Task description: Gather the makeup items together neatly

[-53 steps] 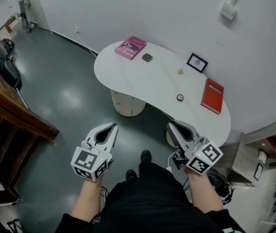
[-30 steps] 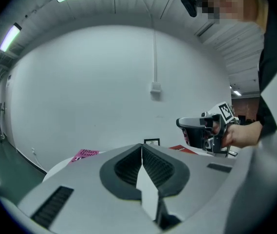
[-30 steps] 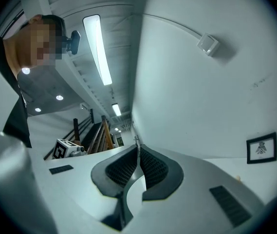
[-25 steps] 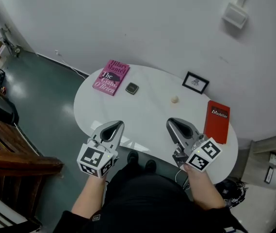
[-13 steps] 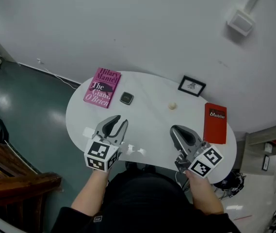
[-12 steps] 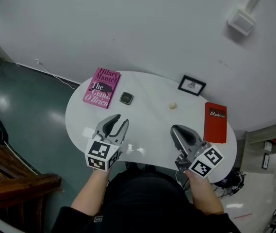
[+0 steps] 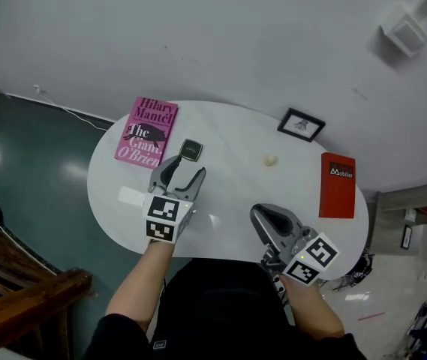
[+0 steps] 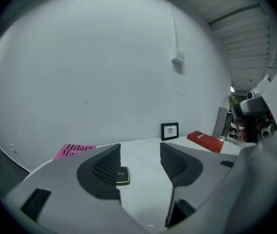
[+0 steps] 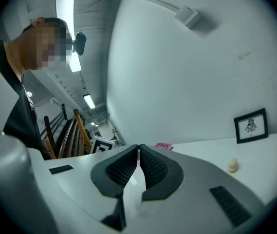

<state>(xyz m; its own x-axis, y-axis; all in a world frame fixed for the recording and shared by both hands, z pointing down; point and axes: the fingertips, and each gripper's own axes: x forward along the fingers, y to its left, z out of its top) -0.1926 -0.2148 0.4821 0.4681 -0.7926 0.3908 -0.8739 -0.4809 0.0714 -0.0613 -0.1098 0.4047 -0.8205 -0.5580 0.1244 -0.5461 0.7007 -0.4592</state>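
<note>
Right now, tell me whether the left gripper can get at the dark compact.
Probably yes. The left gripper has just been opening its jaws and holds nothing; the compact lies on the table just ahead of it, with nothing in the way.

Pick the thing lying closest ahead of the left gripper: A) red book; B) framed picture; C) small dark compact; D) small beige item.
C: the compact sits just past the left gripper, whose jaws have just been opening and have nothing between them yet. The red book, picture and beige item lie well off to the right.
</note>
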